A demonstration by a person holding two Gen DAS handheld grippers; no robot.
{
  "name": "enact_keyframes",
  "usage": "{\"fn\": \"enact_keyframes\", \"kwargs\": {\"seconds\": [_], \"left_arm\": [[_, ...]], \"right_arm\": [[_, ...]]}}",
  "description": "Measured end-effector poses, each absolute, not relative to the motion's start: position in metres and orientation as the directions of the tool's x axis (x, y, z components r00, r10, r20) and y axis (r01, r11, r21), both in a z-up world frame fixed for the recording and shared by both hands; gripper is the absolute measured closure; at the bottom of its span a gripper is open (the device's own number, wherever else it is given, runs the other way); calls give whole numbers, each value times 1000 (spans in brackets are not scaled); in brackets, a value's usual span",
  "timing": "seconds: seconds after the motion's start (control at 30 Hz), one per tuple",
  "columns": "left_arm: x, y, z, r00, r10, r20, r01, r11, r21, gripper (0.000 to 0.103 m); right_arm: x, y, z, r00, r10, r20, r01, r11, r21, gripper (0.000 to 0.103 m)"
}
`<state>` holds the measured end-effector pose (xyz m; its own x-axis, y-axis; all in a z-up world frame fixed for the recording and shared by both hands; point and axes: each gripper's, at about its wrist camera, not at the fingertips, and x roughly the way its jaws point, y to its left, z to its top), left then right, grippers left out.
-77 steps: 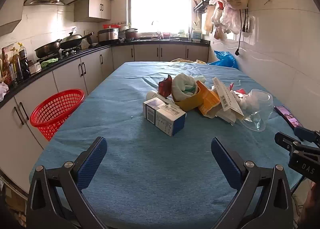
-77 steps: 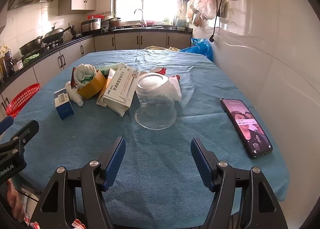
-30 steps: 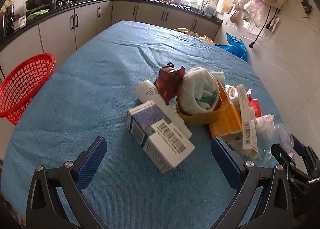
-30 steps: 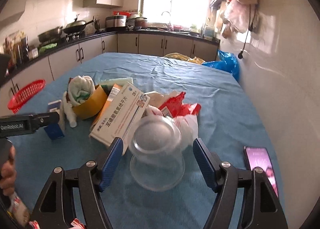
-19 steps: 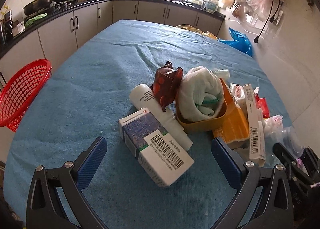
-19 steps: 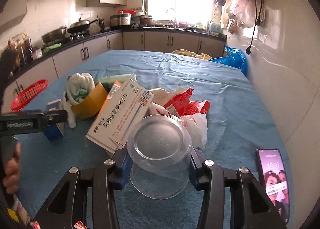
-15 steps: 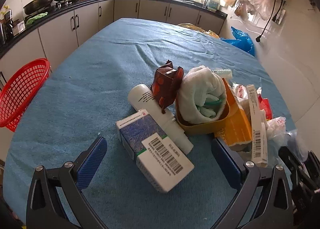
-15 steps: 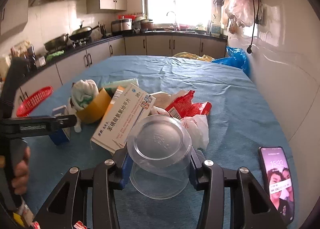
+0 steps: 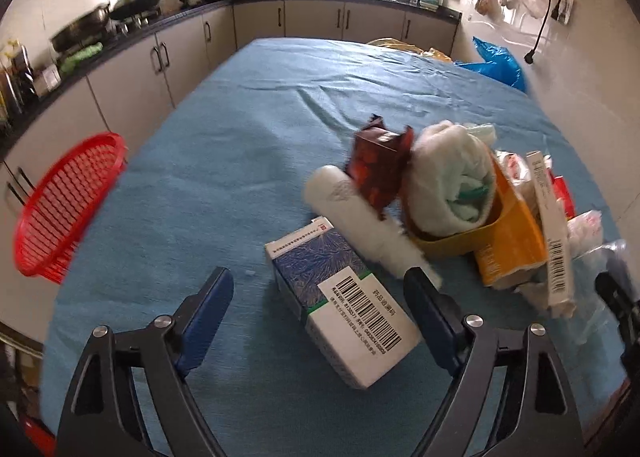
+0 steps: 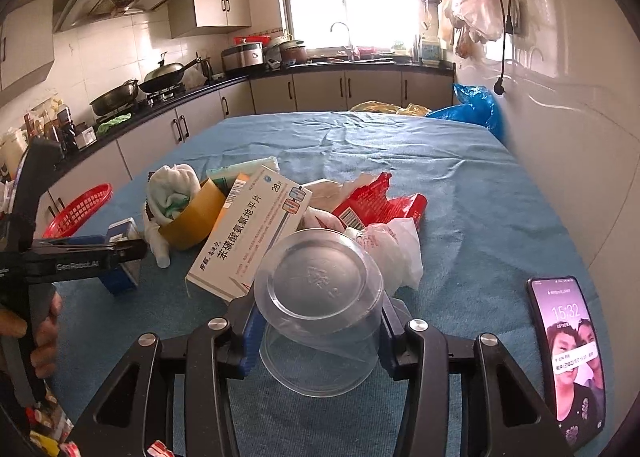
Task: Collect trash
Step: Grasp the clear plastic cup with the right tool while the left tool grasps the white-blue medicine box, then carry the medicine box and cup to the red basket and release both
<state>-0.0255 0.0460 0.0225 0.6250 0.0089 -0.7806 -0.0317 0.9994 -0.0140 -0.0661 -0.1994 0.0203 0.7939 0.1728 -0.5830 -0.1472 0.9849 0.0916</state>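
Observation:
A pile of trash lies on the blue tablecloth (image 9: 260, 129). My right gripper (image 10: 318, 331) is shut on a clear plastic cup (image 10: 320, 297), held upside down just above the cloth. My left gripper (image 9: 320, 309) is open, its jaws either side of a blue-and-white medicine box (image 9: 340, 305); the box also shows in the right wrist view (image 10: 120, 253). Behind it lie a white tube (image 9: 360, 225), a dark red wrapper (image 9: 378, 165), a tape roll stuffed with tissue (image 9: 452, 193), an orange box (image 9: 508, 233) and a long white box (image 10: 252, 233). A red packet (image 10: 380, 205) lies further right.
A red basket (image 9: 64, 205) hangs off the table's left edge. A phone (image 10: 572, 345) lies on the cloth at the right, near the white wall. Kitchen counters with pans run along the left and back. A blue bag (image 10: 472, 109) sits beyond the far edge.
My right gripper closed on the clear cup and lifted it slightly. My left gripper moved forward and narrowed around the medicine box.

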Motion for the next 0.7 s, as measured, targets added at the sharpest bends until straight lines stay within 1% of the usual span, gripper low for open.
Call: {"fn": "enact_keyframes", "kwargs": {"seconds": [0.1, 0.13, 0.17, 0.23, 0.3, 0.33, 0.37, 0.43, 0.53, 0.6, 0.63, 0.67, 0.7], "left_arm": [[-25, 52, 23, 627, 16, -779, -33, 999, -7, 18], [-24, 53, 22, 624, 7, -782, -28, 1000, -14, 24], [-24, 53, 21, 620, -7, -785, -19, 1000, -24, 33], [-24, 53, 19, 612, -38, -790, -4, 999, -51, 42], [-26, 51, 19, 618, -50, -785, 8, 998, -57, 48], [-27, 50, 19, 618, -56, -784, 15, 998, -59, 52], [-28, 49, 19, 616, -65, -785, 23, 998, -65, 59], [-29, 48, 18, 609, -73, -790, 36, 997, -64, 62], [-24, 49, 13, 592, -66, -803, 22, 998, -65, 62], [-23, 49, 13, 601, -67, -797, 23, 997, -67, 62], [-23, 49, 13, 603, -71, -794, 24, 997, -71, 64], [-23, 49, 13, 608, -72, -791, 23, 997, -74, 70], [-24, 50, 13, 614, -71, -786, 21, 997, -74, 70]], "right_arm": [[-66, -200, 20, 794, 170, -584, -143, 985, 92, 53], [-66, -199, 20, 794, 169, -584, -142, 986, 92, 53], [-66, -199, 20, 795, 167, -583, -140, 986, 91, 53], [-66, -199, 20, 796, 162, -584, -136, 987, 88, 53], [-67, -198, 19, 796, 158, -584, -133, 987, 86, 53], [-67, -198, 19, 796, 156, -585, -131, 988, 84, 53], [-68, -197, 19, 796, 154, -585, -130, 988, 83, 53], [-68, -196, 19, 797, 150, -585, -127, 989, 81, 53], [-68, -196, 19, 798, 148, -585, -124, 989, 80, 53], [-68, -196, 20, 798, 144, -585, -121, 990, 79, 53], [-68, -196, 20, 798, 144, -585, -120, 990, 79, 53], [-68, -196, 20, 798, 144, -585, -120, 990, 79, 53], [-68, -196, 20, 798, 144, -585, -120, 990, 81, 53]]}}
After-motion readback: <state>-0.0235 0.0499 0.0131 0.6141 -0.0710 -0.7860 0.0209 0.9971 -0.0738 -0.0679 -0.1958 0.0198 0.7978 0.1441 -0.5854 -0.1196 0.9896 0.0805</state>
